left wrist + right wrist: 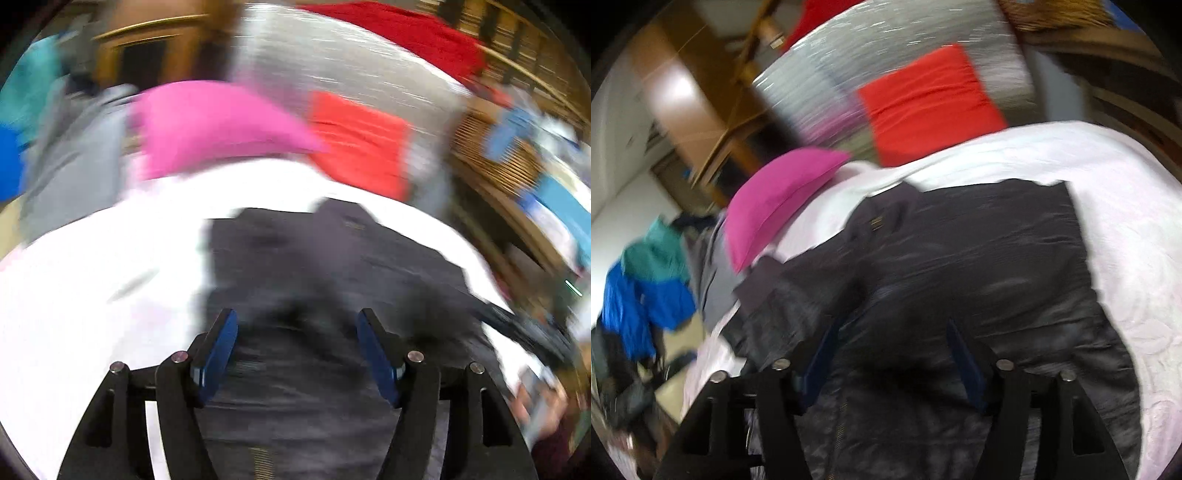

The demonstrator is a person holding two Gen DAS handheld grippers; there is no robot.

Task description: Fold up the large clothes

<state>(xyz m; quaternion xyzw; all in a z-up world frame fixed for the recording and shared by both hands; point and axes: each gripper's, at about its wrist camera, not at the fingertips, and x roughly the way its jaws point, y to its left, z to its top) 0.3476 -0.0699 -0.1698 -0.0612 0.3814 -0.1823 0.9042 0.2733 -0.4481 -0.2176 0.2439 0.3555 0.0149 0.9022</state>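
Observation:
A dark grey jacket [325, 266] lies spread on a white bed sheet [92, 280]; it also shows in the right wrist view [979, 251] with a zip running toward the camera. My left gripper [297, 321] is open, its blue pads apart above the jacket, holding nothing. My right gripper [892, 332] is open above the jacket's lower part, holding nothing. Both views are motion-blurred.
A pink pillow [214, 125] and a red pillow [362, 144] lie at the head of the bed, also seen from the right wrist, pink [775, 199] and red [931, 103]. Blue and teal clothes [646, 291] hang at the left. Grey cloth [77, 158] lies beside the pink pillow.

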